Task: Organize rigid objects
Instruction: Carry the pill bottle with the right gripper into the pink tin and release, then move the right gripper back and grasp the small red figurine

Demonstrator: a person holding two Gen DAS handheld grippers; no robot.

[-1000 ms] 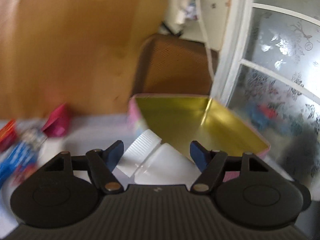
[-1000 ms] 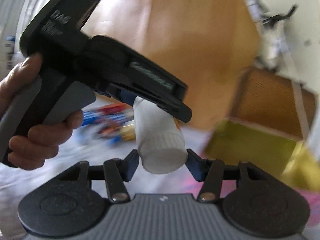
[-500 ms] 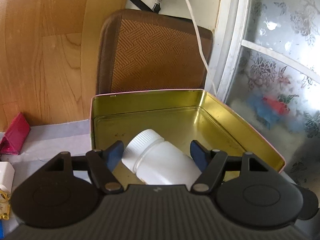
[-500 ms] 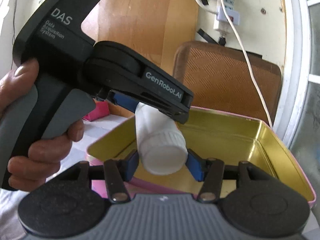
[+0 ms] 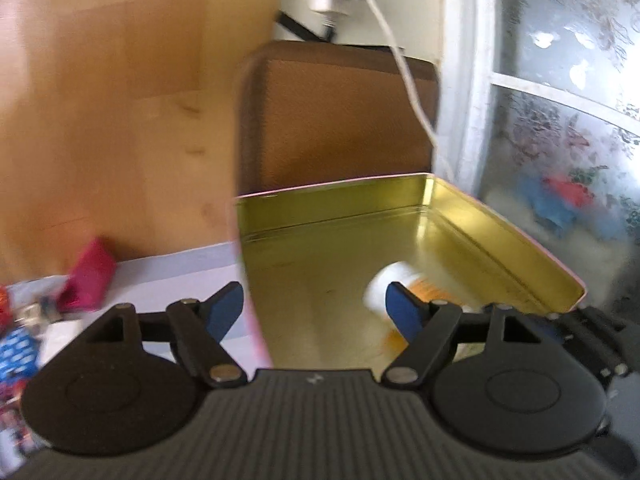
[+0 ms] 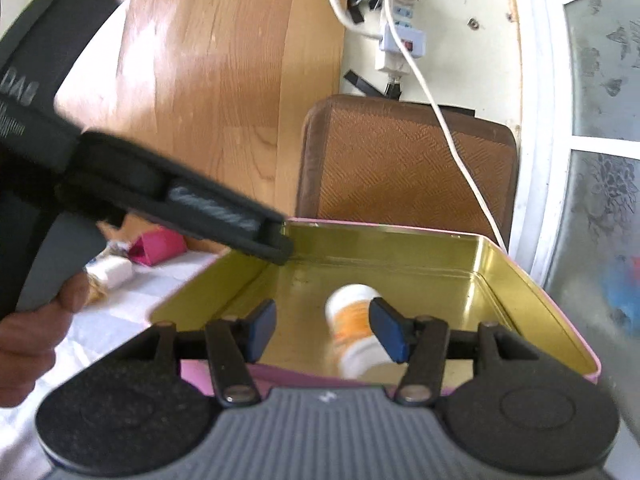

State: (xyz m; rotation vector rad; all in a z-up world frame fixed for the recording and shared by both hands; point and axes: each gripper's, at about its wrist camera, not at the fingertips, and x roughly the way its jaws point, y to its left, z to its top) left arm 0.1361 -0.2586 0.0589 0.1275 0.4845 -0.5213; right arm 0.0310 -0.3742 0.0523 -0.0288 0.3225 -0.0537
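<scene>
A white pill bottle (image 5: 382, 286) with an orange label lies on its side on the floor of the open gold tin (image 5: 520, 236), free of both grippers. My left gripper (image 5: 314, 300) hovers over the tin's left wall. Its jaws are opening and no object sits between them; its right finger hides part of the bottle. In the right wrist view the bottle (image 6: 348, 320) rests in the tin (image 6: 400, 246) just beyond my right gripper (image 6: 323, 316), which is open and holds nothing. A hand (image 6: 36, 332) grips the left tool's black body (image 6: 160, 192) at the left.
A brown woven cushion (image 6: 400, 168) stands behind the tin. A power strip (image 6: 400, 40) with a white cable hangs on the wall. Frosted glass (image 5: 560, 120) closes off the right. A pink box (image 5: 88, 280), a small white container (image 6: 112, 272) and colourful packets (image 5: 16, 344) lie left.
The bottle left my left gripper's jaws and now lies in the tin. The left jaws have widened and that gripper has shifted left. The right gripper has hardly moved.
</scene>
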